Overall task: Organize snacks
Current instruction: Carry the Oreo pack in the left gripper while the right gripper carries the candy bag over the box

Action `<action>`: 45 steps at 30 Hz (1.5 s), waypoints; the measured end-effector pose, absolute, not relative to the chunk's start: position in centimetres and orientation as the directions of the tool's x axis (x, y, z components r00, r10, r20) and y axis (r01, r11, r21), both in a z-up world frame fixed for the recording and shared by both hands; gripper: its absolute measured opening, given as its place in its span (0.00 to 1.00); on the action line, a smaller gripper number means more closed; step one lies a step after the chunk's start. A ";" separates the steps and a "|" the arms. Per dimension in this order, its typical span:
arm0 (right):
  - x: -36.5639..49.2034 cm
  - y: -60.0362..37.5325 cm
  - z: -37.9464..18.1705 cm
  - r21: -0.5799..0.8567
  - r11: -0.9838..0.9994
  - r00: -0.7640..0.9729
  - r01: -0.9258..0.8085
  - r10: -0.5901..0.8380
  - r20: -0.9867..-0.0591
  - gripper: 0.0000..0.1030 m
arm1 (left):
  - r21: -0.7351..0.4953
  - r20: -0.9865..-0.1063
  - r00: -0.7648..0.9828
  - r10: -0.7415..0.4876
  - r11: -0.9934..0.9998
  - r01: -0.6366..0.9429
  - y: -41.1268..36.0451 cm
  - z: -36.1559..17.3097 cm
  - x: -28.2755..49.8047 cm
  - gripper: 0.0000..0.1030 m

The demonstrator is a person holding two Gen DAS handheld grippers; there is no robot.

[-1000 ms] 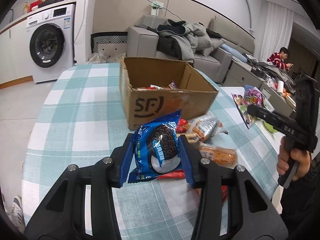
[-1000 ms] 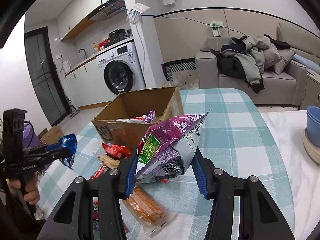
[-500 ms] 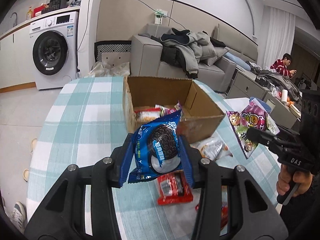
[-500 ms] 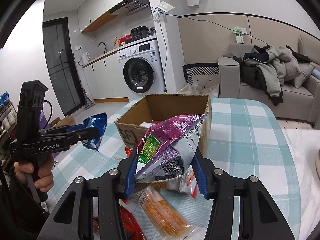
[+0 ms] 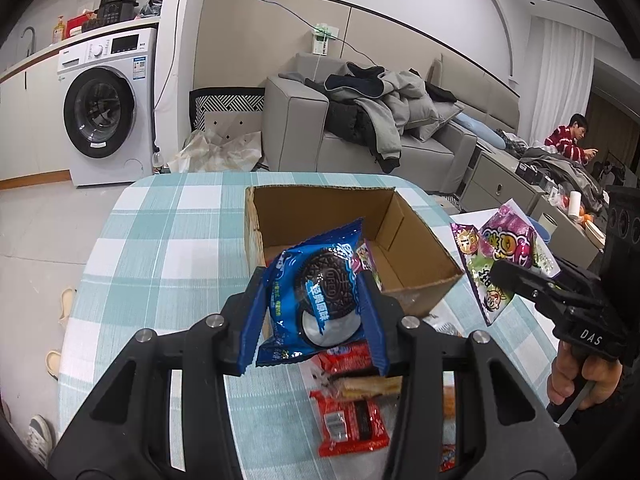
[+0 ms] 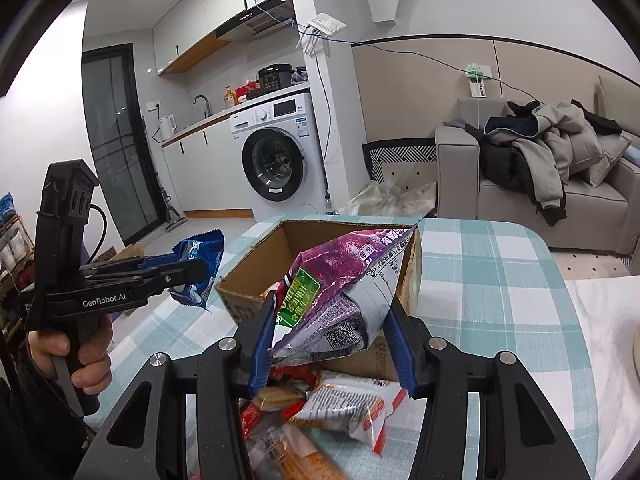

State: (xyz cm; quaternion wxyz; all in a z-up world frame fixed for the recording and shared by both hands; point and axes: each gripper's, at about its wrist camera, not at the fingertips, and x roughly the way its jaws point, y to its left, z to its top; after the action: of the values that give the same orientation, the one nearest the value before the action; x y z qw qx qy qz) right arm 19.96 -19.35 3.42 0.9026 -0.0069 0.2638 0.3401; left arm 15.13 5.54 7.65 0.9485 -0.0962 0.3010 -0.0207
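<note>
The left gripper (image 5: 316,300) clamps a blue Oreo packet (image 5: 318,300) above the cardboard box (image 5: 320,216) (open-topped, mid-worktop); the right gripper (image 6: 332,320) grips a purple snack bag (image 6: 340,292) over the box's near rim.

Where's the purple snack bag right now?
The purple snack bag is clamped in the right tongs, held up at the cardboard box's near edge, above loose snack packets on the table.
</note>
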 end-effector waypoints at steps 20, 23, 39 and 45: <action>25.7 -17.2 2.2 0.133 0.790 0.633 -0.599 0.569 -0.525 0.49 | -0.177 -0.608 0.788 -0.100 0.984 -0.012 5.5 6.4 23.2 0.40; 26.3 -16.9 1.9 0.129 0.790 0.632 -0.600 0.567 -0.528 0.49 | -0.170 -0.616 0.782 -0.098 0.985 -0.010 5.3 6.0 24.3 0.40; 28.1 -14.8 0.8 0.061 0.794 0.635 -0.605 0.528 -0.564 0.49 | -0.127 -0.649 0.755 -0.092 0.992 0.012 3.9 3.7 28.5 0.40; 28.6 -13.9 0.0 0.017 0.793 0.637 -0.609 0.502 -0.584 0.49 | -0.131 -0.661 0.743 -0.102 0.991 0.019 3.7 2.8 29.5 0.40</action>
State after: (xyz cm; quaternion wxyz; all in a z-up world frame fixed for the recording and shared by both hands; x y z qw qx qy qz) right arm 28.64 -13.87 -0.03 0.9002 -0.0909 0.2935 0.3086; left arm 29.46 3.66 2.76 0.9318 -0.0581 0.3568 -0.0324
